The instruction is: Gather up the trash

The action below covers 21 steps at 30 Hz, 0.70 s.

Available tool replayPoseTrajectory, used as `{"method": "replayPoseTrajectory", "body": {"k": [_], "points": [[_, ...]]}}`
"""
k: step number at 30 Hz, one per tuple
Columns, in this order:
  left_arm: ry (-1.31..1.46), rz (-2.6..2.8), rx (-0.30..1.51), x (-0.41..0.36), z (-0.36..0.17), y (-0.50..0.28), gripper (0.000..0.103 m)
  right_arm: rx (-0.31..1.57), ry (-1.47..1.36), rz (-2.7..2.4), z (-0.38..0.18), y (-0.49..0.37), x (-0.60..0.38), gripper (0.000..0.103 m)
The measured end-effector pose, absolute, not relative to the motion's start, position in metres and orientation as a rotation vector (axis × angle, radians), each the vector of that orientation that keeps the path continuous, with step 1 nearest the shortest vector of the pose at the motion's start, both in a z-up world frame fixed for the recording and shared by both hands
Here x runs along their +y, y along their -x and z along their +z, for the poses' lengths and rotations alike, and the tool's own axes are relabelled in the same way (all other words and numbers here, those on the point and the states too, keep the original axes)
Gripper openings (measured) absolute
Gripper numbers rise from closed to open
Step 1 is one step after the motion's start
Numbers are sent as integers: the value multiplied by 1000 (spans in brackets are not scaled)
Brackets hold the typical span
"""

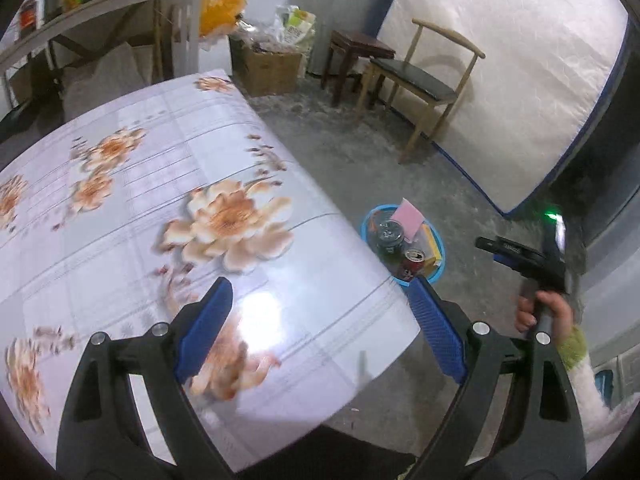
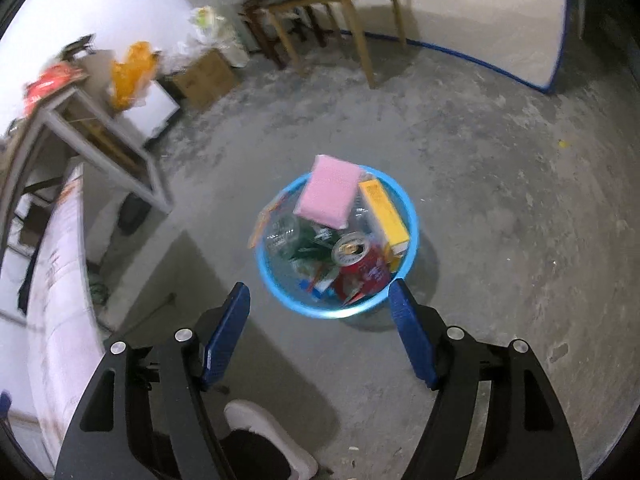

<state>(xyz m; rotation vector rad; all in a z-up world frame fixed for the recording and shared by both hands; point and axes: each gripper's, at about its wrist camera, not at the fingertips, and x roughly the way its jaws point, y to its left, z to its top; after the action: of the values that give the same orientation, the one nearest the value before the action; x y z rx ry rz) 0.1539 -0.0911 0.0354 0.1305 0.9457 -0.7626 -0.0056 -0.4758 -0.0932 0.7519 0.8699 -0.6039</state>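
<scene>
At the bottom of the right wrist view the right gripper (image 2: pixel 320 300) stands spread wide with nothing between its blue pads (image 2: pixel 224 334), and a white shoe (image 2: pixel 272 436) shows on the concrete floor (image 2: pixel 500 200) below it at the lower centre. Just beyond the fingertips, in the middle of that frame, sits the blue basin (image 2: pixel 414 220) on the floor, holding the collected trash: a red can (image 2: pixel 358 258) nearest the lower right, a clear jar (image 2: pixel 282 234) at its left, a yellow box (image 2: pixel 384 216) leaning along the right wall, and a pink pad (image 2: pixel 330 192) propped at the far rim. In the left wrist view the left gripper (image 1: pixel 320 298) is likewise spread and holding nothing, hovering over the floral tablecloth (image 1: pixel 132 208) that fills the lower left; the table edge hides part of the basin at centre right. The right hand (image 1: pixel 544 312) grips its tool at the right edge. Farther back, at upper centre, stand a cardboard box (image 1: pixel 272 72), a dark stool (image 1: pixel 356 60) and a wooden chair (image 1: pixel 424 80) before a white mattress (image 1: pixel 520 60).
</scene>
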Motion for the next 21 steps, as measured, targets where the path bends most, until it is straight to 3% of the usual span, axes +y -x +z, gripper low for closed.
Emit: {"method": "replayPoseTrajectory", "body": {"k": [2,10,15,21], "points": [[-105,-749,918,-79,37,-144,89,822,-673,-506,-69,13,-443,79],[-24,-635,785,-47,58,-120,94,616,-322,-383,41,24,-327,96],[-59,-498,699,-33,69,-96,95,457,-152,-410,83,39,-265,97],[-166,-356,619,-26,62,-63,95,456,-185,-444,82,52,-226,97]]}}
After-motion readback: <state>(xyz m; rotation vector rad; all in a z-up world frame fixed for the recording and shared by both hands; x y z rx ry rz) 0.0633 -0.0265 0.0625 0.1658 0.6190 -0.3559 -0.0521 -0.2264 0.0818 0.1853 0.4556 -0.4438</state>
